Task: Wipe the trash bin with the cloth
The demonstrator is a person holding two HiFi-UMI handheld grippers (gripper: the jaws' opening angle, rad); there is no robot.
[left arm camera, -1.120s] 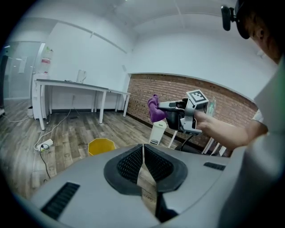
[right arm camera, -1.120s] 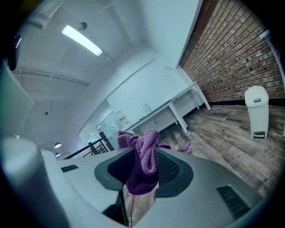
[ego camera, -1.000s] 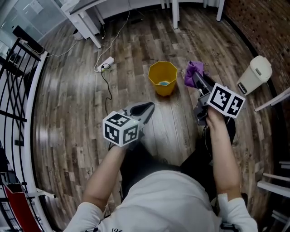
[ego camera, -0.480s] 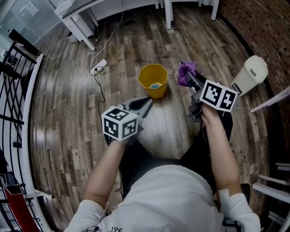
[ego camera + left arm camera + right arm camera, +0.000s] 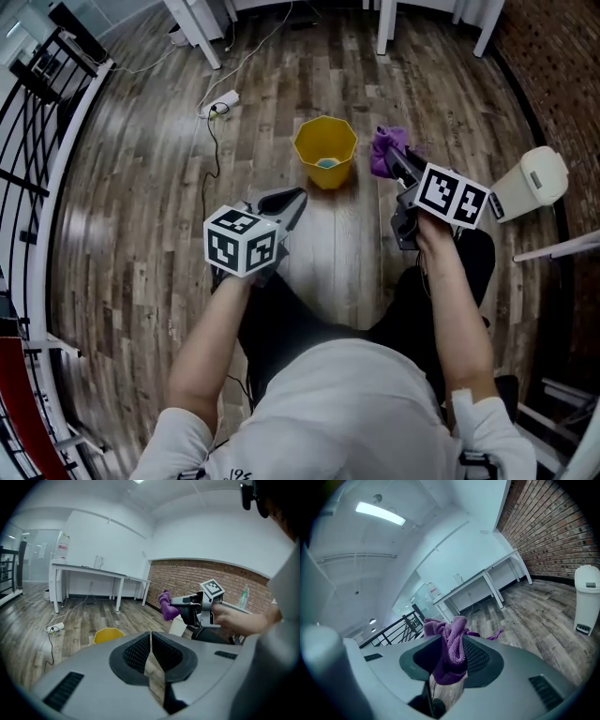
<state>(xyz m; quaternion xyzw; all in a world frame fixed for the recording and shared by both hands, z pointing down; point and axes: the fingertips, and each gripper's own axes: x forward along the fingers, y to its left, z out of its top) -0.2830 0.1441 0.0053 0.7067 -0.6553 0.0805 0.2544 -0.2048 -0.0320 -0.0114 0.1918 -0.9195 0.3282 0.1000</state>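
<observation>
Purple cloth (image 5: 449,654) clenched in right tool (image 5: 397,163), tips hidden; left tool (image 5: 151,639) closed, empty.

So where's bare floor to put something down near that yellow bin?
Widest free patch: wood floor between the black railing and the white power strip. Also open: the planks between the yellow plastic bin and the person's legs. Crowded: right of the bin, by the purple cloth and white lidded bin.

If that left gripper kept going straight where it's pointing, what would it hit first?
Probably the wooden floor just short of the yellow trash bin: the left gripper tilts down toward its right edge in the head view. It might clip the bin instead; depth is unclear.
</observation>
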